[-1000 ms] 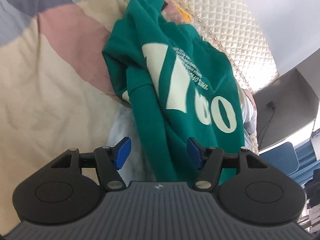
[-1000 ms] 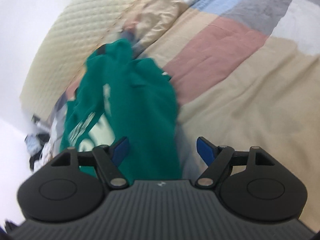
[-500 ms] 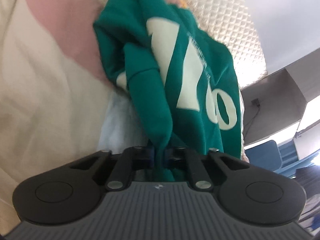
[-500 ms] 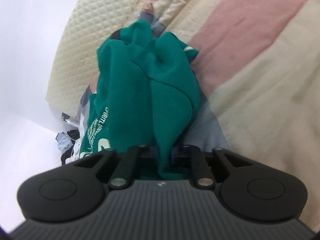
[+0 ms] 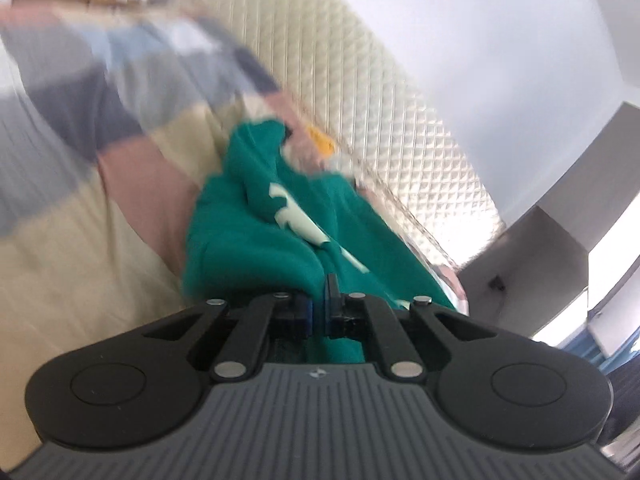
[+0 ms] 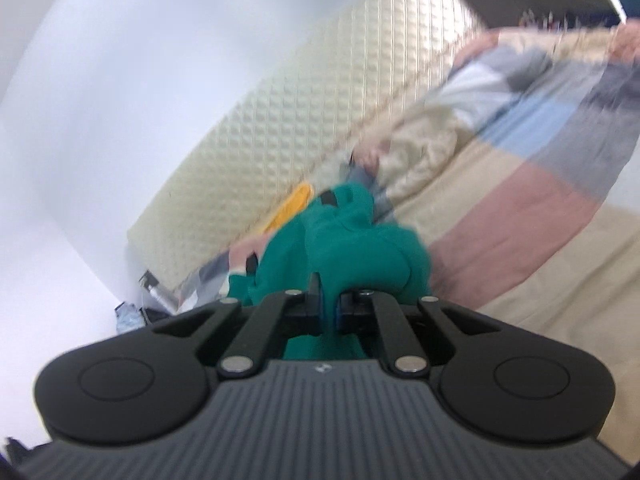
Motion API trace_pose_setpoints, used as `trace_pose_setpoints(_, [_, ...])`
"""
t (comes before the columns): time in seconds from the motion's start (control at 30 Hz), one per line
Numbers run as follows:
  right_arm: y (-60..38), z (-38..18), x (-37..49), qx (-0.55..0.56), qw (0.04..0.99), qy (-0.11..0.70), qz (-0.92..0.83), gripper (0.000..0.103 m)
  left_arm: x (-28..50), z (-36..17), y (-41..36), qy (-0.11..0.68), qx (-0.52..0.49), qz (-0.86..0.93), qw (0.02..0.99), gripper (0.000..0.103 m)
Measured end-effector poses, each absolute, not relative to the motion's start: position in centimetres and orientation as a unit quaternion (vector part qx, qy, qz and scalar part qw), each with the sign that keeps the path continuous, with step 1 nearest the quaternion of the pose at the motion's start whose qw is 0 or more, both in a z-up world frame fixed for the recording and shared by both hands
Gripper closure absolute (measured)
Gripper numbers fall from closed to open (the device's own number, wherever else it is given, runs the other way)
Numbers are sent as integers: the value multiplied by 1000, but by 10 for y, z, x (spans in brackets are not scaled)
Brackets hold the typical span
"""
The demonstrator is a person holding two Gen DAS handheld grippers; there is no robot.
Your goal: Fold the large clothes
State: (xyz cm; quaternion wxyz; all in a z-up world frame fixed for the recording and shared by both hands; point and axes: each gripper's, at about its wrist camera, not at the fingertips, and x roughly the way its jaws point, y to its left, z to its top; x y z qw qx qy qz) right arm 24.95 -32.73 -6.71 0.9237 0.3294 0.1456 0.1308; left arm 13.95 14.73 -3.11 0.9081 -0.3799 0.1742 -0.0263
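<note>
- Two views, both blurred by motion; left wrist view first.
- Left claw point(image 5: 318, 310): clenched on a fold of the green sweatshirt point(image 5: 256, 236), blue pads point(image 5: 307, 313) pressed against the cloth from both sides.
- Green sweatshirt: bunched, stretching away from the claw over the bed point(image 5: 80, 272), far end close to the quilted headboard point(image 5: 400, 112).
- Pale printed marks point(image 5: 296, 220) visible on the creased upper face of the garment; print unreadable.
- Bed cover: blocks of cream, pink, grey and pale blue.
- Small yellow item point(image 5: 320, 140) just beyond the far end of the garment, at the foot of the headboard; identity not discernible.
- White wall point(image 5: 480, 20) above the headboard; grey boxed structure point(image 5: 540, 248) at right.
- Right wrist view next.
- Right claw point(image 6: 330, 308): clenched on another fold of the green sweatshirt point(image 6: 360, 248), cloth pinched between the pads and hanging below them.
- Garment gathered in a lump directly ahead of the claw, resting on the bed point(image 6: 540, 280) near the quilted headboard point(image 6: 320, 120).
- Yellow item point(image 6: 292, 204) between garment and headboard.
- White wall point(image 6: 120, 80) at left; dark clutter point(image 6: 132, 312) low at left, too blurred to identify.
</note>
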Motion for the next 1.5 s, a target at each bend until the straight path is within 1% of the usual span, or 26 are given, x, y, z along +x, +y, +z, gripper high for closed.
trace_pose_setpoints(0.1, [-333,-55,217,325,931,114,123,95,106,-19,153,166,-409,-27,897,98])
trace_pose_setpoints(0.17, [-338,-50,198,316,935,99,126,95,90,-8,155,157,-387,-23,908,98])
trace_pose_setpoints(0.23, [-337,-49,189,309,937,106,122,95,79,-8,151,163,-371,-15,914,97])
trace_pose_setpoints(0.33, [-335,-65,197,297,935,170,92,95,75,-24,149,200,-370,9,907,97])
trace_pose_setpoints(0.47, [-337,-111,220,327,904,269,58,92,92,-48,147,239,-356,35,903,97])
trace_pose_setpoints(0.57, [-338,-129,224,345,888,300,51,91,93,-55,146,247,-360,43,899,96])
trace_pose_setpoints(0.6, [-338,-128,220,349,886,300,55,90,92,-57,145,250,-359,44,898,94])
trace_pose_setpoints(0.63, [-338,-125,217,352,886,296,60,86,89,-57,143,255,-361,45,896,88])
trace_pose_setpoints(0.67, [-338,-122,212,355,885,292,68,73,87,-58,143,257,-367,44,893,81])
trace_pose_setpoints(0.7, [-338,-119,207,359,884,289,74,62,83,-58,144,258,-376,47,889,64])
trace_pose_setpoints(0.73, [-338,-117,200,366,883,283,81,37,80,-59,145,258,-386,49,884,48])
trace_pose_setpoints(0.77, [-338,-116,192,375,881,276,87,25,75,-59,145,256,-396,48,881,45])
trace_pose_setpoints(0.9, [-337,-113,171,402,868,271,108,25,58,-58,138,259,-423,25,868,33])
trace_pose_setpoints(0.97, [-335,-114,161,420,856,276,123,25,52,-59,131,265,-425,12,865,31])
trace_pose_setpoints(1.03, [-329,-118,157,430,846,287,132,24,53,-60,124,280,-426,1,860,27])
trace_pose_setpoints(1.13, [-320,-123,159,432,838,304,138,24,60,-65,116,294,-435,-14,851,25])
trace_pose_setpoints(1.3, [-307,-135,172,429,827,336,141,23,79,-81,107,319,-452,-28,832,24])
trace_pose_setpoints(1.33, [-304,-140,175,433,820,346,141,21,82,-85,106,321,-459,-33,828,24])
trace_pose_setpoints(1.37, [-302,-146,179,435,813,361,135,17,85,-88,105,323,-465,-38,823,24])
trace_pose_setpoints(1.43, [-300,-156,181,428,810,386,106,13,90,-93,103,329,-470,-40,818,24])
trace_pose_setpoints(1.5, [-301,-162,181,444,801,387,107,13,94,-97,102,326,-478,-41,815,24])
